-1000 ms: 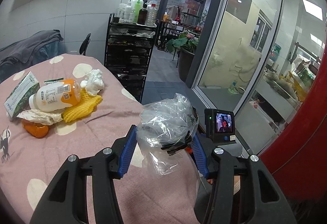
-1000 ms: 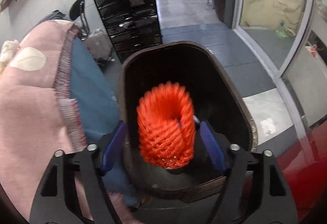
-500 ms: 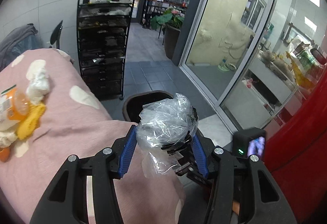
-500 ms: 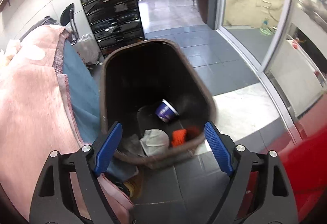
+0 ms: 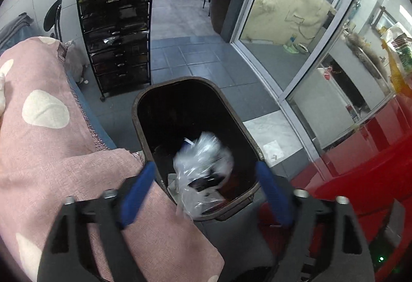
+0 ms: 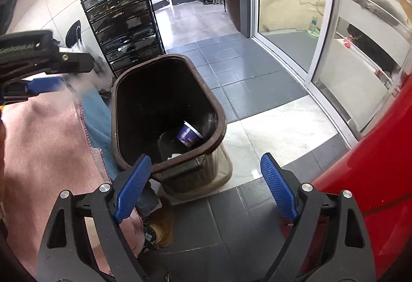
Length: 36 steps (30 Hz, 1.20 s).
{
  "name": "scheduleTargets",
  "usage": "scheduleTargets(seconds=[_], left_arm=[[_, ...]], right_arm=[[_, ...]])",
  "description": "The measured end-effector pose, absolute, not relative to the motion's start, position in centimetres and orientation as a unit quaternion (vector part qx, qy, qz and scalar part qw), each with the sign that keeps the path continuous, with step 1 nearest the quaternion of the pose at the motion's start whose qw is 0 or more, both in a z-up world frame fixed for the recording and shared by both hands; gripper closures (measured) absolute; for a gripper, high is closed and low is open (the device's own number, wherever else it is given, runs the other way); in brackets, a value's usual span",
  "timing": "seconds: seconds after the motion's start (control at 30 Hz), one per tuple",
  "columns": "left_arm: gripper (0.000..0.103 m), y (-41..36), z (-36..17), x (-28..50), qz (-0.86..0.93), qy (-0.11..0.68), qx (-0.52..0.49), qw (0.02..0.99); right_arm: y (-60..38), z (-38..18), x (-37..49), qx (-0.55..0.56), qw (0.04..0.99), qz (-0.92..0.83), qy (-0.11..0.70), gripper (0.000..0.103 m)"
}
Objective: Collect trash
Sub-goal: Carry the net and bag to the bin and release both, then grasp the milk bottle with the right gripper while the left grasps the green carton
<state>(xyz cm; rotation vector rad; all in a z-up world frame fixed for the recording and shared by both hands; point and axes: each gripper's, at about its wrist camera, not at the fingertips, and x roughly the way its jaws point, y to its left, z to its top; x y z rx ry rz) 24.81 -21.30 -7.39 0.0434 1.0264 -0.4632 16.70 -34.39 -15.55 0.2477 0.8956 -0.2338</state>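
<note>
A dark brown trash bin (image 5: 144,104) stands on the floor beside the table. My left gripper (image 5: 206,189) is open above the bin's near rim. A crumpled clear plastic bag (image 5: 203,166), blurred, is loose between the spread jaws over the bin's mouth. My right gripper (image 6: 204,186) is open and empty, held above the floor just in front of the bin (image 6: 118,91). A blue and white cup (image 6: 189,134) lies inside the bin. The left gripper (image 6: 46,71) shows at the left of the right wrist view, with a blur of plastic at its tip.
A table with a pink spotted cloth (image 5: 43,132) lies left of the bin. A black drawer cart (image 5: 116,32) stands behind it. Glass doors (image 5: 296,24) run along the right, and a red surface (image 5: 360,179) is at the near right.
My left gripper swung from the table to over the bin, opened and let go of the plastic bag. My right gripper dropped the orange foam net into the bin and drew back.
</note>
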Motion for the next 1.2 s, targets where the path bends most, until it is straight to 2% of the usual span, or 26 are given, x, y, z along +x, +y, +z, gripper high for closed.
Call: scheduleTargets(seconds=[0.27, 0.57, 0.83, 1.2], left_arm=[[0.010, -20.5, -6.0, 24.1, -0.228, 0.468, 0.013, 0.854], [0.006, -16.6, -2.3, 19.8, -0.230, 0.401, 0.011, 0.887], [0.006, -9.4, -0.5, 15.3, -0.179, 0.353, 0.009, 0.918], [0.006, 1.8, -1.9, 12.6, -0.071, 0.356, -0.050, 0.930]], right_arm=[[-34.1, -14.3, 16.5, 0.119, 0.892, -0.114, 0.422, 0.016], [-31.9, -11.4, 17.0, 0.110, 0.905, -0.080, 0.402, 0.014], [-26.1, -8.6, 18.4, 0.091, 0.916, 0.002, 0.391, 0.013], [-17.1, -5.2, 19.2, 0.035, 0.923, 0.104, 0.368, 0.013]])
